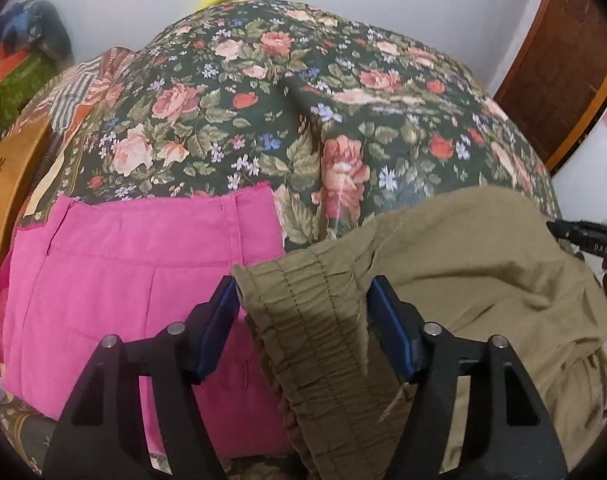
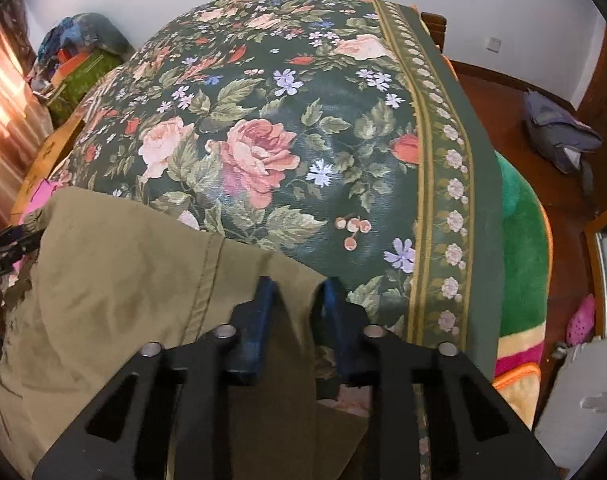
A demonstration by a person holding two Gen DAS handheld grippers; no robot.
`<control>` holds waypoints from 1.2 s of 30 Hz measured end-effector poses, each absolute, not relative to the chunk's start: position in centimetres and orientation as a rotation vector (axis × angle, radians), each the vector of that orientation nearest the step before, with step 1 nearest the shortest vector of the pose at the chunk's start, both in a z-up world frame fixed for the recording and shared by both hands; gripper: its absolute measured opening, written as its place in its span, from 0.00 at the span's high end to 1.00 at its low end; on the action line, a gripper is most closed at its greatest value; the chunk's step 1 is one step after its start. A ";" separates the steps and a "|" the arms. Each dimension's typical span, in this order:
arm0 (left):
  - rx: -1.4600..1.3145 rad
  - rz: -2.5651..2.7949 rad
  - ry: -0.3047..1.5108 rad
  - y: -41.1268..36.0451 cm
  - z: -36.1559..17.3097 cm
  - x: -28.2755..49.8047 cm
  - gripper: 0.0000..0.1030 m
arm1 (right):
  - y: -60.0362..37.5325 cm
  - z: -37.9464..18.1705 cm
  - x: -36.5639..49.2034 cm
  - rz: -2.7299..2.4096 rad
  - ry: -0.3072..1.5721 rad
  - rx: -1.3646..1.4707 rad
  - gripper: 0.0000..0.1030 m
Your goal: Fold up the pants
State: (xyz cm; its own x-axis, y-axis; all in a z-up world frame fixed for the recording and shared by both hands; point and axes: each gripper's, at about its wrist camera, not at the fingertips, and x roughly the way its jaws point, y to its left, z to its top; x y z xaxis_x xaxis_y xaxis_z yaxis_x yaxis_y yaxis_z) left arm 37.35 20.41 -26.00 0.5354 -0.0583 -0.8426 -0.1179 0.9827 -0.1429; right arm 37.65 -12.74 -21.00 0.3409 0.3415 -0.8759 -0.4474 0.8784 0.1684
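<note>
Left wrist view: left gripper (image 1: 301, 300) spread wide, elastic waistband (image 1: 311, 320) of khaki pants (image 1: 483, 280) between its fingers; folded pink pants (image 1: 135, 272) just beside, on floral bedspread (image 1: 303, 112).
Right wrist view: right gripper (image 2: 295, 300) clenched on khaki pants' (image 2: 123, 280) edge.

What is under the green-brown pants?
The khaki pants lie on the flowery bedspread, with their bunched waistband overlapping the pink pants. What the cloth covers directly beneath stays hidden.
</note>
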 end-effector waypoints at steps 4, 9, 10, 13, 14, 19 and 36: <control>-0.215 0.030 0.995 20.4 -25.5 37.1 0.51 | -13.2 -20.2 37.7 0.504 1.072 -0.093 0.94; -0.185 0.059 0.979 20.0 -24.1 36.5 0.59 | -13.1 -17.9 37.5 0.498 0.996 -0.095 0.96; -0.182 0.064 0.971 20.0 -23.8 36.3 0.60 | -12.9 -17.3 37.7 0.502 0.982 -0.092 0.96; -0.188 0.069 0.935 20.6 -22.2 35.6 0.60 | -12.2 -15.4 38.2 0.507 0.935 -0.092 0.96; -0.188 0.070 0.922 20.7 -21.6 35.4 0.60 | -11.8 -14.7 38.4 0.507 0.918 -0.099 0.96; -0.183 0.084 0.866 21.6 -18.7 34.6 0.60 | -9.9 -11.2 39.1 0.520 0.828 -0.099 0.96; -0.159 0.030 0.757 20.8 -12.1 28.2 0.61 | -10.7 -2.7 31.1 0.621 0.649 -0.017 0.97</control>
State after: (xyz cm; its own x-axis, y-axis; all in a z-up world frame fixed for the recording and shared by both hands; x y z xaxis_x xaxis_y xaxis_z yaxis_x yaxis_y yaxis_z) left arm 28.23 20.84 -12.06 0.7272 -0.0299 -0.6858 -0.0846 0.9875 -0.1327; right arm 31.06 -10.73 -2.71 0.6228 0.5360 -0.5700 -0.5460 0.8195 0.1740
